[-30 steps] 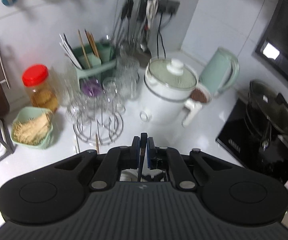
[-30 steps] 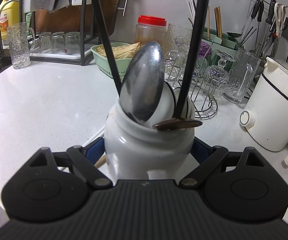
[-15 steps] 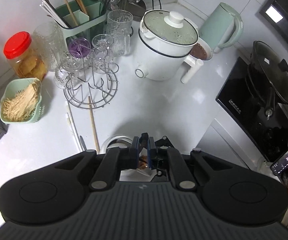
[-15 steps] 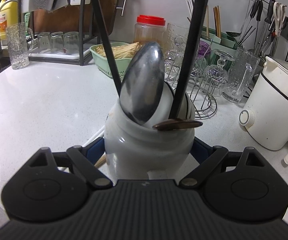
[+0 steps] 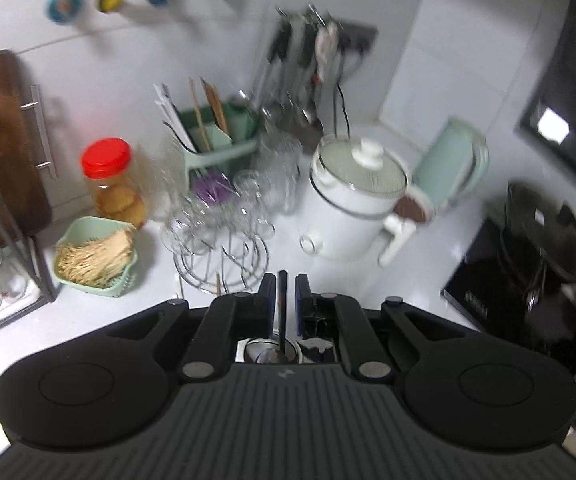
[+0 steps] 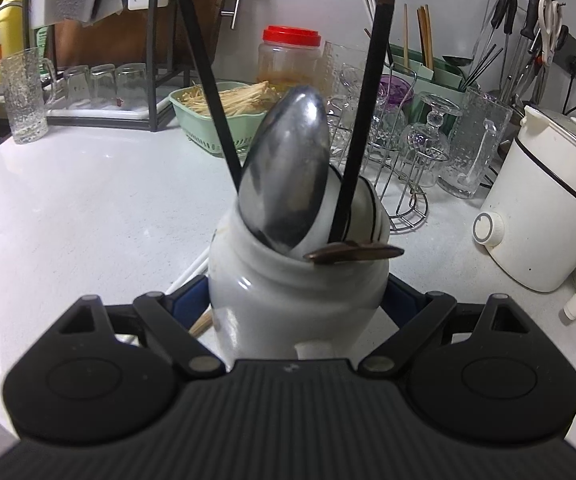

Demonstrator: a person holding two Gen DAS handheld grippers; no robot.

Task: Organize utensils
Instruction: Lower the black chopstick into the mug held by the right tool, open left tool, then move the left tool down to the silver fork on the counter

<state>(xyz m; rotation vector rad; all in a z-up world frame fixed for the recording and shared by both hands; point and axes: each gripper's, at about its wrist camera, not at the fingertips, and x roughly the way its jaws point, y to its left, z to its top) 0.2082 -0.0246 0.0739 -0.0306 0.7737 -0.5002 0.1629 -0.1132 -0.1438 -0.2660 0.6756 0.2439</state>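
Right view, left to right: worktop [image 6: 68, 208] bare across the near-left, its rounded edge dropping off at far left; that's the open room. Far left rim: one yellow bottle [image 6: 2, 36], one tall glass mug [image 6: 26, 94], then a black rack [image 6: 150, 44] with three upturned glasses under it. Green basket [image 6: 208, 120] of sticks, one red-lidded jar [image 6: 289, 56], then the crowded back-right: wire glass stand [image 6: 407, 184], green chopstick caddy [image 6: 419, 76], white cooker [image 6: 543, 200] at the right edge.

Right gripper [image 6: 293, 300]: jaws clamped on the white jar [image 6: 295, 292], one blue pad each side, jar upright on the counter. In the jar: one steel spoon [image 6: 288, 176] bowl-up, two black handles (one leaning left, one nearly upright, a brown disc at its foot on the rim). White sticks and a wooden one lie on the counter just left of the jar.

Left gripper [image 5: 284, 300]: jaws nearly together, pinching a thin black handle [image 5: 282, 316] that runs down into the jar mouth below. View blurred. Black hob [image 5: 499, 292] with one lidded pan bounds the right.
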